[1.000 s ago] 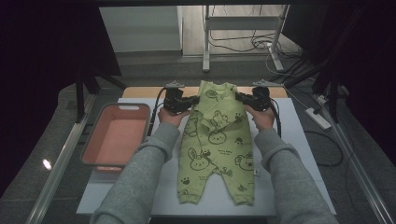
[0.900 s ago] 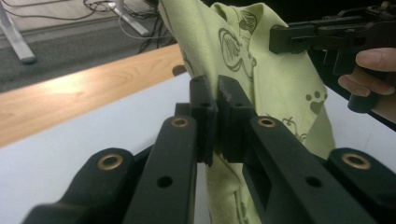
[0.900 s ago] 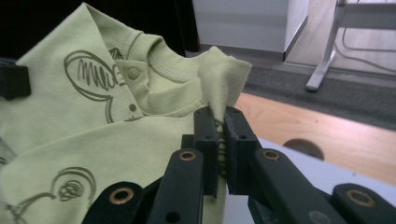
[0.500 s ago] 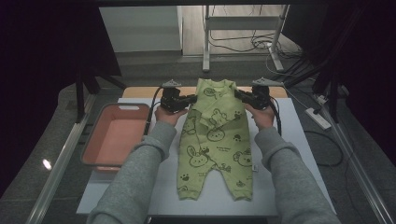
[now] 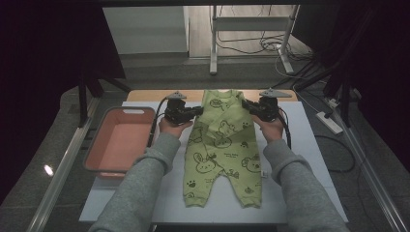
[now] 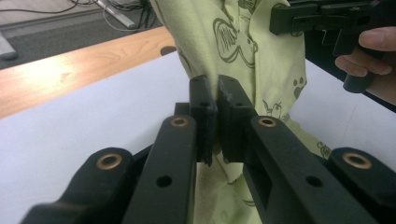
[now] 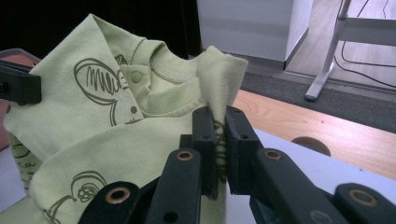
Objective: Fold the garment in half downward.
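The left gripper and right gripper each pinched a shoulder of the light green cotton baby romper with dark animal prints, its legs spread on the white table; a tiny side label was unreadable.

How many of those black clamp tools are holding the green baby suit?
2: the left gripper pinches the baby suit at its upper left edge, the right gripper at its upper right.
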